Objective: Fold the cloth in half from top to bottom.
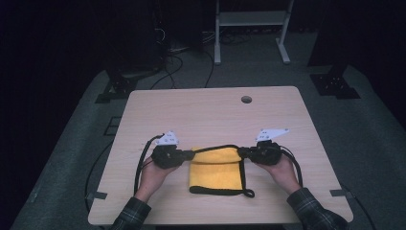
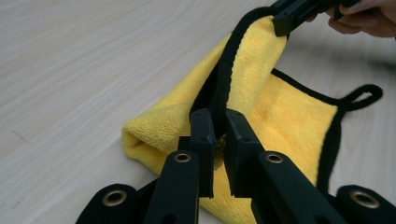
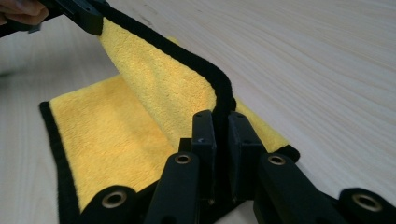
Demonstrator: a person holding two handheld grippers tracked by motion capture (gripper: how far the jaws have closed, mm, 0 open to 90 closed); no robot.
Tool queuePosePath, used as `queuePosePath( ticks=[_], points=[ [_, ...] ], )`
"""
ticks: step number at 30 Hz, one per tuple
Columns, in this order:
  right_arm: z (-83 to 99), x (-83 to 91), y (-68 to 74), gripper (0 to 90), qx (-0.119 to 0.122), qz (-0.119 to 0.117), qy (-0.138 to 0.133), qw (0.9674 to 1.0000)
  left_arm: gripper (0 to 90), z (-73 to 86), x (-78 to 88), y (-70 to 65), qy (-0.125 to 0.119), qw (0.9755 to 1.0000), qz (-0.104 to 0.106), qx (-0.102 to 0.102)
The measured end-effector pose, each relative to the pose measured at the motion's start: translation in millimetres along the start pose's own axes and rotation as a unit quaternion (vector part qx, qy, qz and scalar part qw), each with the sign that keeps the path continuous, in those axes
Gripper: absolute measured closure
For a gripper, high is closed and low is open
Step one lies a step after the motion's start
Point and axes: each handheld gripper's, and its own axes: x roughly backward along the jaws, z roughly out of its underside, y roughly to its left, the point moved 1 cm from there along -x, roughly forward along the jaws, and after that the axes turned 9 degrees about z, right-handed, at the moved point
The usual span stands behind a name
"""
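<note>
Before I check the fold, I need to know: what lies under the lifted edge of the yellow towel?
Under the raised black-trimmed edge, pinched by the left gripper and right gripper, lies the yellow towel own lower layer on the table. The tabletop beneath that layer is covered.

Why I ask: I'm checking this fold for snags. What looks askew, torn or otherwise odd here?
Nothing stands out. The left gripper and right gripper each pinch the black-trimmed edge of the yellow towel, lifted evenly over the table; no tear shows.
</note>
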Motion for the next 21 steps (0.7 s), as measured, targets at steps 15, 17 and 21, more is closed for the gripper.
queuePosePath(
  ticks=[15,17,21],
  points=[
    [26.8,14.9,30.1,80.4,0.022,-0.023,0.027,0.9991,82.6,27.8,-3.5,-29.1,0.038,0.9990,0.022,-0.002],
    [31.6,14.5,35.0,79.4,0.031,-0.028,0.039,0.9983,82.5,32.9,-6.3,-29.9,0.049,0.9985,0.025,0.002],
    [38.8,12.4,41.7,76.1,0.042,-0.032,0.060,0.9968,81.3,41.9,-12.2,-28.6,0.074,0.9968,0.027,0.011]
  ],
)
